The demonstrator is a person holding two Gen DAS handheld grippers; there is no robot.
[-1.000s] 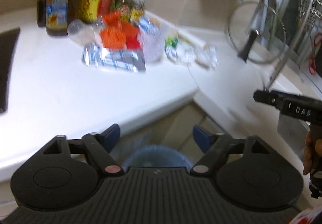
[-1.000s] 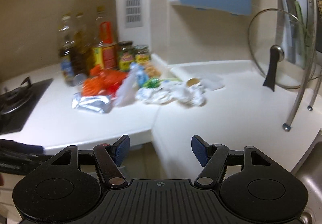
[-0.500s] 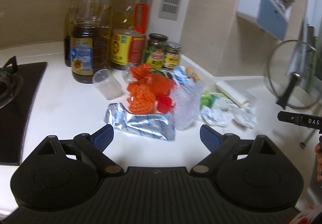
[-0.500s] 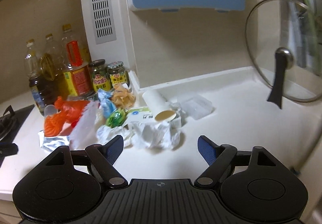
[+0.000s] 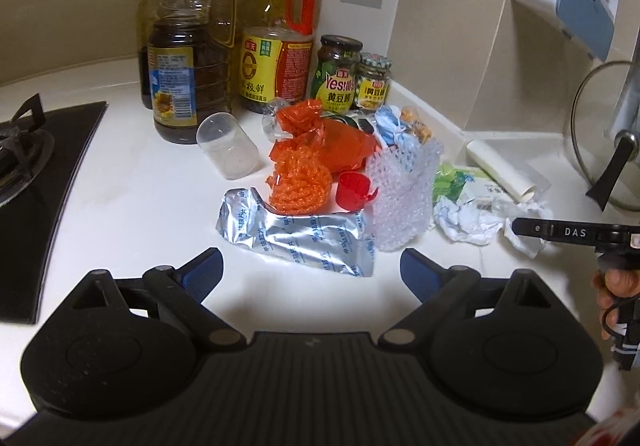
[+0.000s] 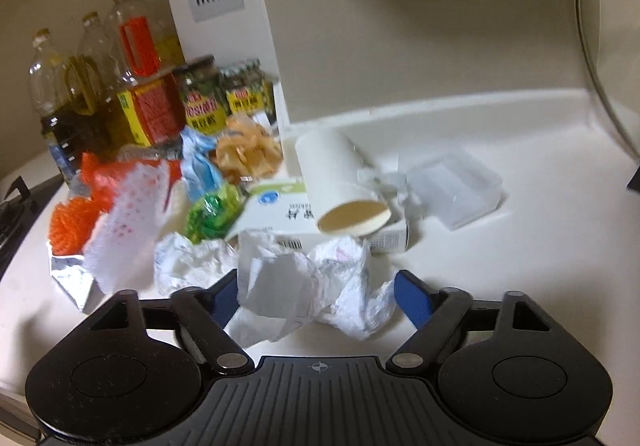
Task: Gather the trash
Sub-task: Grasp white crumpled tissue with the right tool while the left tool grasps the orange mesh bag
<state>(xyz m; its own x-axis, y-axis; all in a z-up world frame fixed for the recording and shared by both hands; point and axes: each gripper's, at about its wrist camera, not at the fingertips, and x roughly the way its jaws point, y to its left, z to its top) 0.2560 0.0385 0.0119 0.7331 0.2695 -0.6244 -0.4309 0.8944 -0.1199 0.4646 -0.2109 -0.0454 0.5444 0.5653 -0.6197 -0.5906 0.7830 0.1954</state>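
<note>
We close the right gripper (image 6: 314,296) around crumpled paper (image 6: 304,286) just before the paper cup (image 6: 344,185); light, soft, squashes; not clamped yet. Left gripper (image 5: 310,270) open, empty.

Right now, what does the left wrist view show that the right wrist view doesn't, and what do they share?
Left wrist only: the clear plastic cup lying on its side and the red cap. Right wrist only: the clear plastic box, and the right gripper closing around the crumpled paper. Both: foil pouch, orange net, white paper tube.
</note>
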